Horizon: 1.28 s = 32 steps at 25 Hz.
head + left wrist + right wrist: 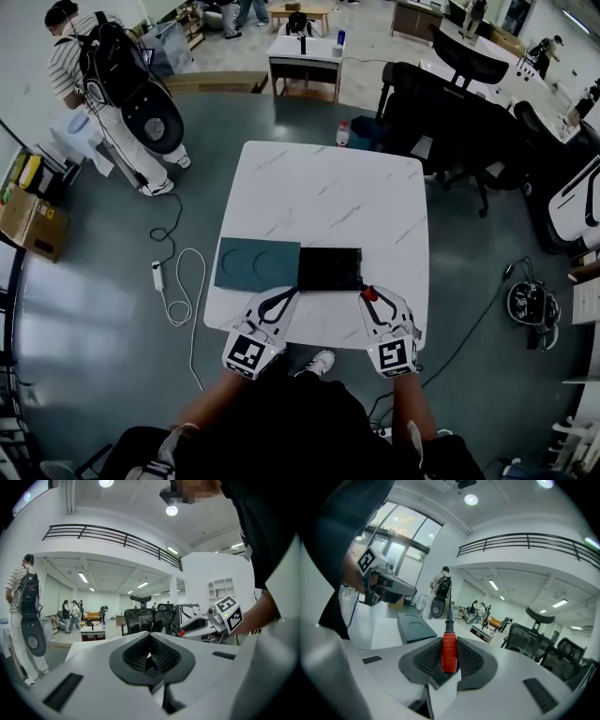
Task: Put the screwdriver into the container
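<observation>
Right gripper view: my right gripper (449,641) is pinching the screwdriver (449,654) by its red handle, low centre of frame. The dark shaft sticks out past the pads towards the upper middle.
Left gripper view: my left gripper (150,657) has its pads drawn together on nothing, low centre.
Screwdriver, head view: the red handle sits at the right gripper's tip, lower right of centre. It is just beside the near right corner of the container (330,269) and not yet over it.
Container: black and box-shaped, on the white table (328,187), lower middle of the head view. It lies edge to edge with a teal lid-like slab (258,264) on its left.
Step, my reading: carry-over to the container; drop not begun.
Risk 1: the long shaft leads, so it may catch the near wall and shove or tip the container. Nothing steadies the container.
Risk 2: the round handle is held on a narrow band of pad, so a knock on the shaft could swivel it in the grip.
Risk 3: letting go before the whole length is over the opening could leave it bridged on the rim. It could also roll off the table edge, which is close.
</observation>
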Each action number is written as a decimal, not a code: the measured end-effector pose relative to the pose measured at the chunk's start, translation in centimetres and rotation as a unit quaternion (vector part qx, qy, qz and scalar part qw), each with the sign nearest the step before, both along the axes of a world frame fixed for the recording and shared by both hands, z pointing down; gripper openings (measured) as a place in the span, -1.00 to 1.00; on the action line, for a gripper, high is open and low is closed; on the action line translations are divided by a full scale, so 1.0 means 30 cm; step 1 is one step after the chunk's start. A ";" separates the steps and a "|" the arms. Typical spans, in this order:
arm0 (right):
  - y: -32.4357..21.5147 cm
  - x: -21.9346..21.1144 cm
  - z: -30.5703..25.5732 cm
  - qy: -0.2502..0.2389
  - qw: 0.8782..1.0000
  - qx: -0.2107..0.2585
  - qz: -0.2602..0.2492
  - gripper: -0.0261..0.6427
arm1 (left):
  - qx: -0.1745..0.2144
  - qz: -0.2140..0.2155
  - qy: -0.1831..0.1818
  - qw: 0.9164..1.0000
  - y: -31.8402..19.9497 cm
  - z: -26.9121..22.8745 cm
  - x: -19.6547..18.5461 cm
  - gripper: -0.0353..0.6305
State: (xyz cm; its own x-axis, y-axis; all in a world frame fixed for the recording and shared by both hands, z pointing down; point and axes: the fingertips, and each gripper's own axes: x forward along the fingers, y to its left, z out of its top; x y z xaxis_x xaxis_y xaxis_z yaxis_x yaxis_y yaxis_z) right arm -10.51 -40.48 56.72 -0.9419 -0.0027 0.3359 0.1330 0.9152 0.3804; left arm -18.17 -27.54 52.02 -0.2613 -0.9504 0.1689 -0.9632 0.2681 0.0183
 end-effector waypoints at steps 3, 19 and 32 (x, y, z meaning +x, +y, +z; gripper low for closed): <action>-0.002 -0.033 0.077 0.050 0.997 0.048 -0.033 -0.59 | 0.003 -0.004 -0.010 1.000 0.000 0.000 -0.038 -0.88; -0.065 -0.196 0.478 0.291 0.913 0.225 -0.174 -0.59 | 0.011 -0.029 0.001 1.000 0.099 0.042 -0.192 -0.88; -0.041 -0.272 0.673 0.417 0.843 0.233 -0.246 -0.59 | 0.010 -0.058 0.004 0.998 0.162 0.059 -0.273 -0.88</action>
State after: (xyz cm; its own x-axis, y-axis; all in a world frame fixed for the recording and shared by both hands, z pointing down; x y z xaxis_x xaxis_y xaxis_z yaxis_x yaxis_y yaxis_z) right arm -18.66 -41.70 76.90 -0.3038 0.0047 0.9527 0.8520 0.4489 0.2694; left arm -26.35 -22.69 53.77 -0.3691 -0.9168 0.1524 -0.9254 0.3778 0.0317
